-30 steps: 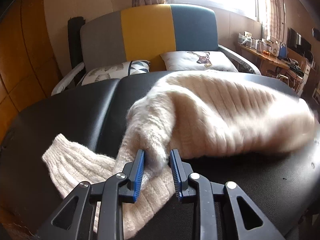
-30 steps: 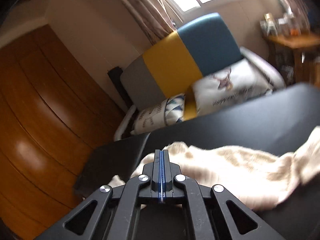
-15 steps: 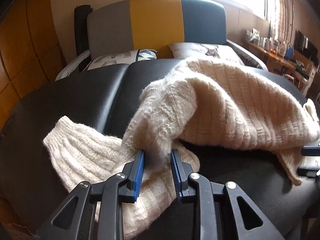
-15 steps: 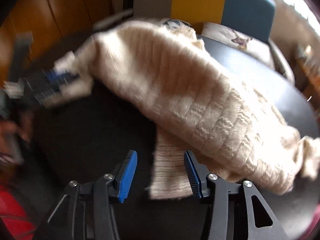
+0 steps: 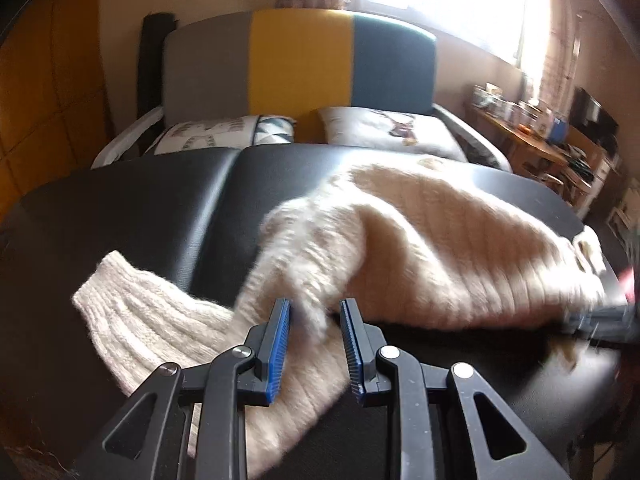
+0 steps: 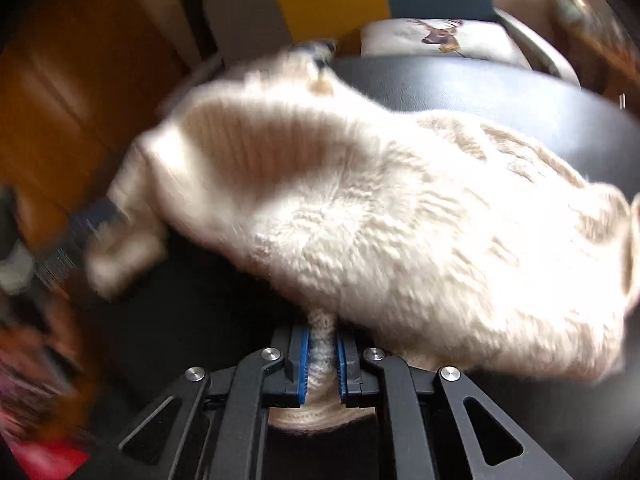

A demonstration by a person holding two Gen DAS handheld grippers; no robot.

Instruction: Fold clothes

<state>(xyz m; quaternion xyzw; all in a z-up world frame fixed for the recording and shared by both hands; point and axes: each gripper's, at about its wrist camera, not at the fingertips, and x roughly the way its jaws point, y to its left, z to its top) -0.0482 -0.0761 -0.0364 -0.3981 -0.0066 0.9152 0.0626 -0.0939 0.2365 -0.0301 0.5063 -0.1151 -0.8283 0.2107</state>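
Right gripper: my blue-padded jaws are pinched on a narrow fold of the cream ribbed-knit woollen sweater, the fabric squeezed flat between the pads, a bit of knit showing below them

Left gripper: my jaws stand partly spread with a raised tuft of the same sweater between them; whether the pads actually grip it I cannot tell, the wool is blurred there

Sweater: heaped across the black padded leather-look table, its bulk toward the right edge; one ribbed sleeve lies flat toward the near left corner, cuff pointing left. In the right wrist view the far end of the garment is lifted and blurred

Table: far left part bare, a seam running front to back

Beyond the far edge: a sofa with grey, yellow and teal back panels, two printed cushions on its seat, one with a deer motif

Left side: orange-brown wooden panelling

Far right: a cluttered wooden side table, detail too small to list
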